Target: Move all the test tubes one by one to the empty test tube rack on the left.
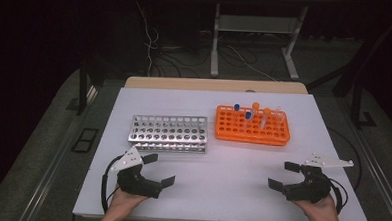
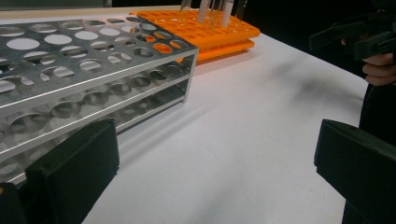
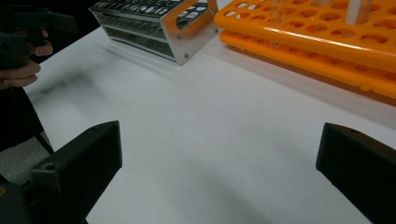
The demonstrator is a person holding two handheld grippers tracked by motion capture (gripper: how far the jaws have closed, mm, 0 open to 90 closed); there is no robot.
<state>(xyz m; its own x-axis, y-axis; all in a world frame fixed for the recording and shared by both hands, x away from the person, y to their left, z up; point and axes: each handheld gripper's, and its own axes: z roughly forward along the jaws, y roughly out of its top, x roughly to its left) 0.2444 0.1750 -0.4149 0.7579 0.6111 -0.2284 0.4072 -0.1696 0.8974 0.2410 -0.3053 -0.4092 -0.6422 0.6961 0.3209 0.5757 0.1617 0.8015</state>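
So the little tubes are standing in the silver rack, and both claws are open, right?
Not quite. The tubes stand in the orange rack; the silver rack has none, as the high view shows. The rest is right: the left claw and right claw are both open.

Looks like a lab bench to us: metal tube rack (image 1: 168, 134), orange rack (image 1: 252, 125) with capped sample tubes (image 1: 248, 118), white table (image 1: 220, 191), cables (image 1: 152, 43) behind.
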